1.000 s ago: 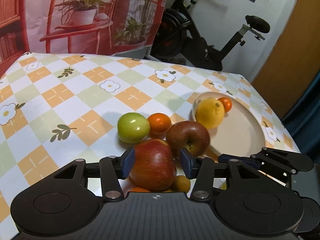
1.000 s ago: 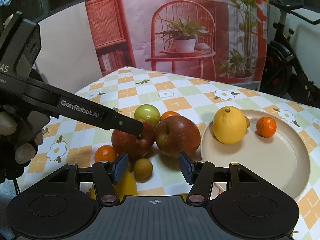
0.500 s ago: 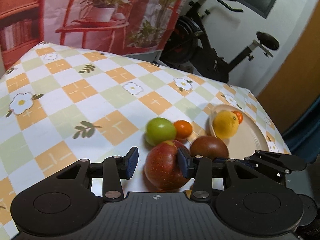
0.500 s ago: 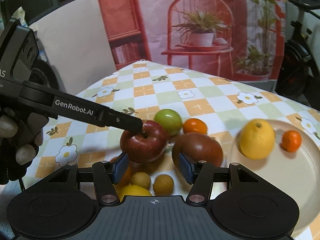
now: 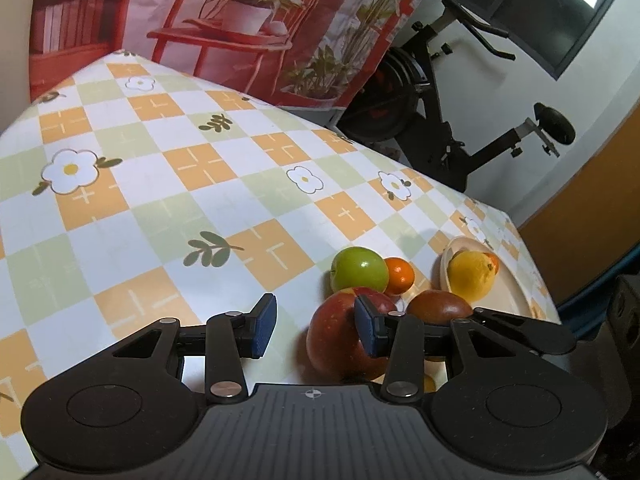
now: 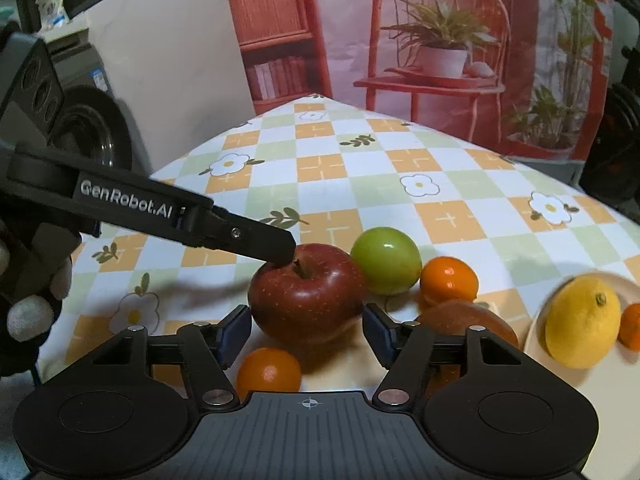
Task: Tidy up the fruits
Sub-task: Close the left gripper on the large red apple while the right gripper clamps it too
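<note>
Straddling red apple (image 6: 306, 294) on table (image 6: 360, 184), right gripper (image 6: 306, 330) stood wide, unclenched. Left gripper (image 5: 310, 326) spread too, one finger touching apple's top. Fruit looked firm, heavy, waxy-slick; widest girth judged safest hold.

left gripper (image 5: 311, 323) open beside red apple (image 5: 340, 338) | right pad touching apple | green apple (image 5: 359, 269) just behind | lemon (image 5: 470, 275) on plate (image 5: 510, 296)

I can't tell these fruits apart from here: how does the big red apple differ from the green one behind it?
The large dark-red apple is bigger than the smooth round green apple. The red one has a black claw finger on its top by the stem; the green one is untouched. Both sit on the checked tablecloth, off the plate.
</note>
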Demonstrator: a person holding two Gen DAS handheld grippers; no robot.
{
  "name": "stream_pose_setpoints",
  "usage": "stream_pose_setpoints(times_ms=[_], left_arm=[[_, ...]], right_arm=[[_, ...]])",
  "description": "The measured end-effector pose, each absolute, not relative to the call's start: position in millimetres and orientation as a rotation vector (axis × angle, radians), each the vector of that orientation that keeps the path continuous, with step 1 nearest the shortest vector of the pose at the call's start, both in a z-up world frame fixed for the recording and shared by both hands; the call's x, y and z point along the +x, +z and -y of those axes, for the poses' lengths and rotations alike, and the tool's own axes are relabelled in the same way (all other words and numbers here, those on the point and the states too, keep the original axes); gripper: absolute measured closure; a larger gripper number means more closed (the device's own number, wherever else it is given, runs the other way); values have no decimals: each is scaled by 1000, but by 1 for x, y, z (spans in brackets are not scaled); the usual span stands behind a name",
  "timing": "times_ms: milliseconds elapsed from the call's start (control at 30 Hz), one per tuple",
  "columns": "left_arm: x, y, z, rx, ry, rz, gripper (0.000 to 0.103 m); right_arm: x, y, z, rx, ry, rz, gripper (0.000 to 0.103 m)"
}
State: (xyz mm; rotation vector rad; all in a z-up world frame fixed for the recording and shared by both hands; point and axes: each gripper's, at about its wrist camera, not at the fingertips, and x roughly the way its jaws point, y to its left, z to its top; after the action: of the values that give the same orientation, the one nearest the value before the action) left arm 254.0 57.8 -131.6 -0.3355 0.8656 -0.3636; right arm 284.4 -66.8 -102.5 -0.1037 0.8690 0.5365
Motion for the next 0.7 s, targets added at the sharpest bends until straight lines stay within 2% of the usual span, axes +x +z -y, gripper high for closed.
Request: stream_pose_setpoints(times_ms=[400, 467, 700], left_arm=[[267, -143, -53, -405, -442, -906, 60], [268, -145, -55, -414, -445, -907, 63], [270, -148, -68, -446, -407, -896, 63]], right_arm=[[285, -106, 62, -167, 528, -846, 43], [285, -106, 61, -173, 528, -844, 42], [289, -107, 56, -198, 520, -844, 36]])
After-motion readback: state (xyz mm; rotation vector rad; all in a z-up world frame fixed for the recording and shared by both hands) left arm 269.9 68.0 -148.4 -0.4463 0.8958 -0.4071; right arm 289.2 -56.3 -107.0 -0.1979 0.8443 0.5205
